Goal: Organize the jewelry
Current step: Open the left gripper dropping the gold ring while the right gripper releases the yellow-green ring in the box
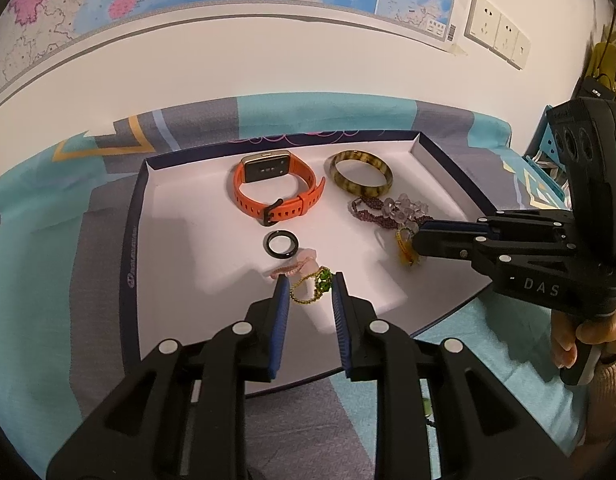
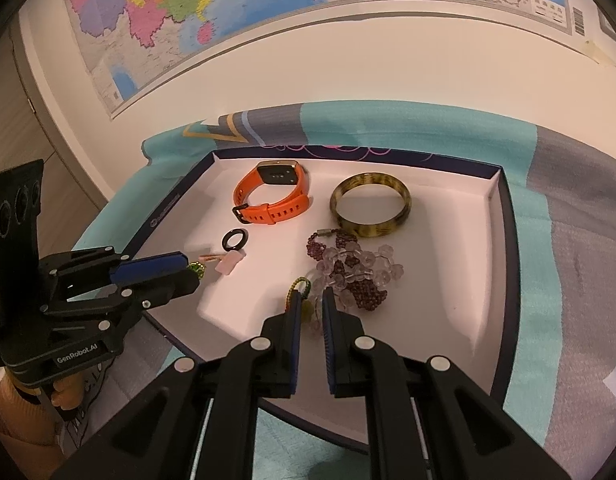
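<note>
jewelry in box [image 1: 436, 152] | left fingers [image 1: 281, 304] apart | right fingers [image 2: 293, 320] apart

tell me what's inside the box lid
Orange watch, tortoiseshell bangle, black ring, purple-and-clear bead piece, green bead ring. Gripper fingers partly cover the front pieces.

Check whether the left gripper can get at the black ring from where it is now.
Probably yes. The left gripper is open over the tray, and the black ring lies just beyond its tips. Only the green bead bracelet and a pink piece lie between them.
</note>
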